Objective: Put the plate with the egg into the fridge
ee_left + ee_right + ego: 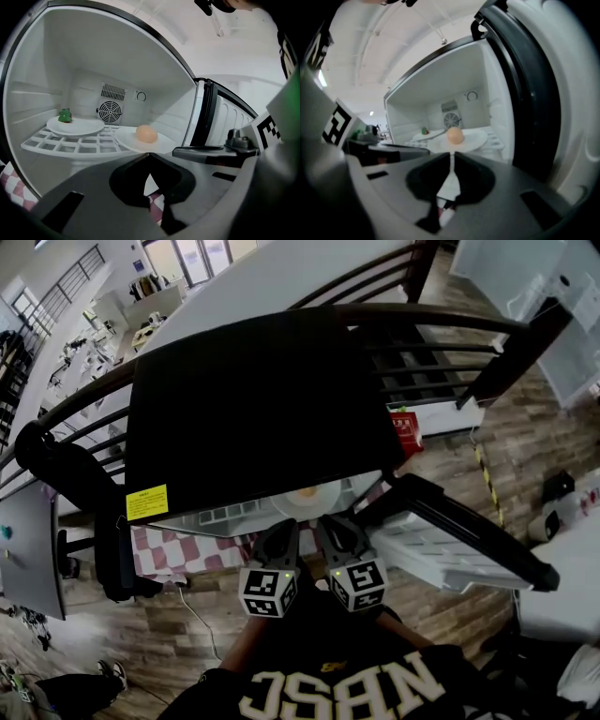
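Though the yellow label (147,502) was illegible, left gripper (149,155) and right gripper (452,155) jaws pinched the plate (125,138) bearing the egg (146,134).

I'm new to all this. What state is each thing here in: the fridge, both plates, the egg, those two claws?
Fridge: door open.
Egg plate: at the shelf's front, rim gripped by both claws.
Egg: whole, sitting on its plate.
Back plate: resting on the shelf, a green thing on it.
Left claw: shut on the egg plate.
Right claw: shut on the egg plate.
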{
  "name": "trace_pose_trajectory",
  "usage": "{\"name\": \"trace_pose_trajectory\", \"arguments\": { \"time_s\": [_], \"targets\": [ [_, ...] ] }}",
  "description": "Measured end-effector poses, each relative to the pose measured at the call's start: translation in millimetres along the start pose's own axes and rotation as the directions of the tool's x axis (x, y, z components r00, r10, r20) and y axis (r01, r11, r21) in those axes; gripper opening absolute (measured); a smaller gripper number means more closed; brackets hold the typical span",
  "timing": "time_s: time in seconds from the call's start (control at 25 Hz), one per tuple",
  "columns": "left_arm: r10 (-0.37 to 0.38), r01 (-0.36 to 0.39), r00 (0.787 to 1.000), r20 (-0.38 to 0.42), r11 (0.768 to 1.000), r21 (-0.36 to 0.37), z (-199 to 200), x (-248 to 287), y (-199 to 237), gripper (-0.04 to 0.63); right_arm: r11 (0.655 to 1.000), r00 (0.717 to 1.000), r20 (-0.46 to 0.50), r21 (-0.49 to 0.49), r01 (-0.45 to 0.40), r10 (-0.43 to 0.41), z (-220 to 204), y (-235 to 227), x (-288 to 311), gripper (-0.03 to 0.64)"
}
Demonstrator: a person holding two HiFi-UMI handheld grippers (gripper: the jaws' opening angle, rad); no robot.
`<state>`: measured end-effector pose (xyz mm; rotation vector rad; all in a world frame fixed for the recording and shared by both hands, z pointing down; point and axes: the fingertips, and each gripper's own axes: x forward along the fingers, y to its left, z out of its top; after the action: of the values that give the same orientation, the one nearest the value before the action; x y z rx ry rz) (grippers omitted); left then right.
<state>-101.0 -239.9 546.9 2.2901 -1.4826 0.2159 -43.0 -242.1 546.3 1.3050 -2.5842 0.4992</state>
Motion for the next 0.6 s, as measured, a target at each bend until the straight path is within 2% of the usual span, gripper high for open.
{"name": "trace_pose_trajectory", "arguments": {
  "time_s": [0.6],
  "targets": [
    [0.001, -0.001, 1.000, -0.008, 1.000, 0.007, 21, 26, 21, 0.020, 0.999, 1.000, 0.007, 0.027, 0.028, -0.028, 13, -17, 33, 0.043]
  ]
}}
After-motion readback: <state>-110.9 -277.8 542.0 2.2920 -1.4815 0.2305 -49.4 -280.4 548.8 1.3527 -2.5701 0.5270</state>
